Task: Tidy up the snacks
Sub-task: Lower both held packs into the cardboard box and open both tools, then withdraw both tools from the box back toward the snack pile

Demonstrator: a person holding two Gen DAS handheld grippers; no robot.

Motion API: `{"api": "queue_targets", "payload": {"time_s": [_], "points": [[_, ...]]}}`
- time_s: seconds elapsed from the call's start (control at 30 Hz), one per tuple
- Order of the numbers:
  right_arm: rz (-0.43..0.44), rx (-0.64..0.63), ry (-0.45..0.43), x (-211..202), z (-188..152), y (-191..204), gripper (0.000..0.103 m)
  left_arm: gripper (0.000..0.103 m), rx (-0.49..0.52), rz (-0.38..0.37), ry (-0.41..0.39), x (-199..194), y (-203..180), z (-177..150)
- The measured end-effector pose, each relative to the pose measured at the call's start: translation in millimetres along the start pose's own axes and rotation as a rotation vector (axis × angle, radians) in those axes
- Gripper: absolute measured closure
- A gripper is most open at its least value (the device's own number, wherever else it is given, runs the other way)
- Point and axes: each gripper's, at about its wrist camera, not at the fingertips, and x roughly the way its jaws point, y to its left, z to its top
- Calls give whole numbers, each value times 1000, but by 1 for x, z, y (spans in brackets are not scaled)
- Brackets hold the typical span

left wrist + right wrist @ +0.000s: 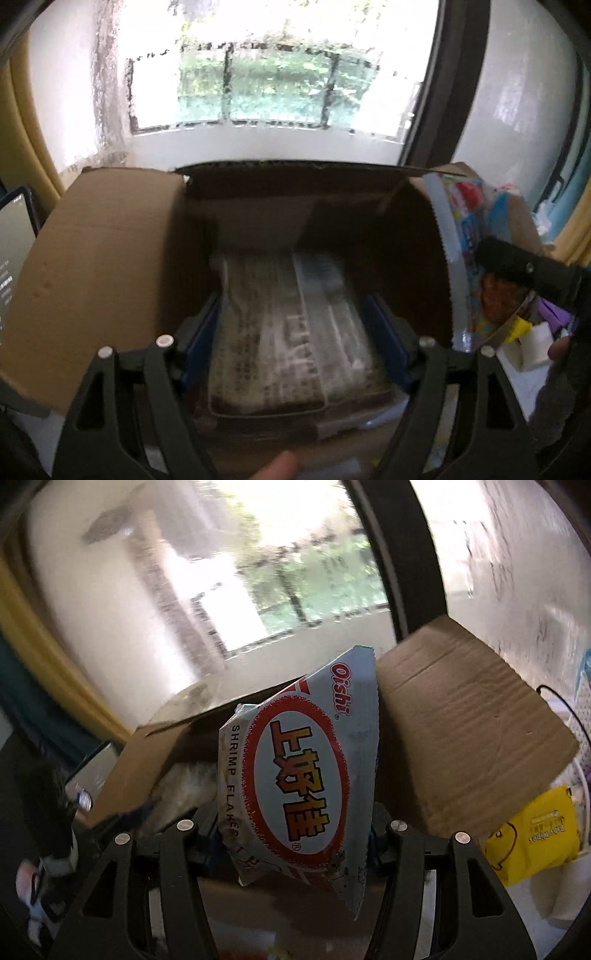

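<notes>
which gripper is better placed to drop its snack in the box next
Left. The left gripper already holds its grey snack pack down inside the open cardboard box. The right gripper holds the Oishi shrimp flakes bag outside, near the box's flap.

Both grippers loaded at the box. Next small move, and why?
Probably lower the left gripper and open it: its grey packet already sits inside the cardboard box. The right gripper holds the Oishi bag outside, at the box's edge.
</notes>
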Motion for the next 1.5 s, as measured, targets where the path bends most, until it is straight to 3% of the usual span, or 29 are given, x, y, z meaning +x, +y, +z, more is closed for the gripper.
{"api": "queue_targets", "payload": {"time_s": [0.17, 0.53, 0.77, 0.9, 1.03, 1.2, 1.3, 1.43, 1.5], "points": [[-87, -41, -20, 6, 1, -1, 20, 19, -51, -7, -21, -6, 2, 7], [-96, -157, -37, -18, -20, 15, 19, 18, -12, 12, -129, -55, -3, -1], [-102, -227, -74, -48, -39, 26, 19, 18, 21, 8, -285, -110, -9, -20], [-110, -241, -127, -72, -46, 30, 19, 18, 61, 78, -389, -149, -13, -38], [-109, -268, -180, -98, -53, 34, 19, 18, 69, 79, -449, -178, -18, -44], [-163, -321, -277, -140, -64, 43, 19, 18, 60, 124, -583, -209, -27, -74], [-182, -362, -344, -166, -74, 47, 19, 18, 72, 113, -595, -223, -33, -92], [-245, -492, -498, -197, -97, 57, 19, 18, 59, 75, -608, -241, -35, -114], [-253, -518, -516, -206, -105, 57, 19, 18, 52, 31, -616, -247, -35, -123]]}}
